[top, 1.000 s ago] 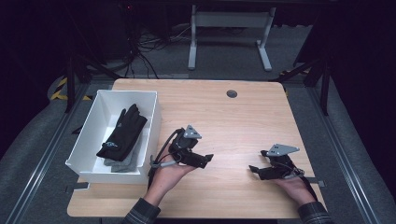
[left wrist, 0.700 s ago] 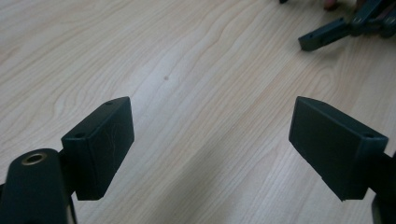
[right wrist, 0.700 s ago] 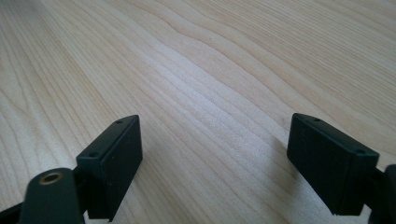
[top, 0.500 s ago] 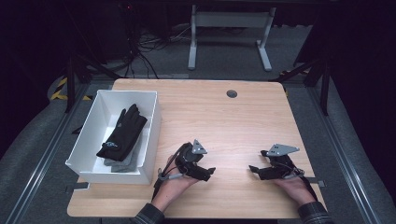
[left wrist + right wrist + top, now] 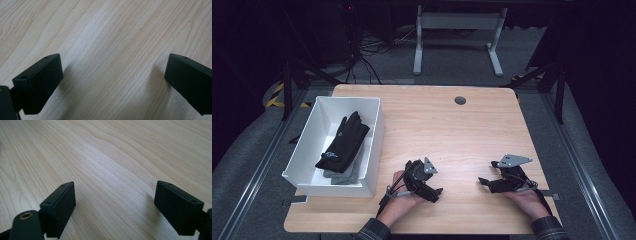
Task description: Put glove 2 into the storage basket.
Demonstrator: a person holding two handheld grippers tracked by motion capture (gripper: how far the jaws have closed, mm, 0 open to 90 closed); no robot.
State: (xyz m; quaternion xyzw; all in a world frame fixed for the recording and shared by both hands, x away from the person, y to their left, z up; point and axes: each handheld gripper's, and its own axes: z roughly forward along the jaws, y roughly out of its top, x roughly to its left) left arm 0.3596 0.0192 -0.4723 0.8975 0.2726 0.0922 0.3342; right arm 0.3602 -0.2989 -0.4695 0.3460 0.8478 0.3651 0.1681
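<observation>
Wooden table (image 5: 452, 125) bears both claws, left (image 5: 438, 192) (just opened) and right (image 5: 482, 182), empty.

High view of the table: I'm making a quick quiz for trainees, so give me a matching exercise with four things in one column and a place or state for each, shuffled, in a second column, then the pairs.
Things:
1. black glove
2. white bin
3. left gripper
4. right gripper

Places or states:
A. at the table's left edge
B. jaws wide apart, low over bare wood, nearer the bin
C. lying inside the bin on a grey glove
D. jaws wide apart, near the table's right front corner

Pairs: 1-C, 2-A, 3-B, 4-D
</observation>
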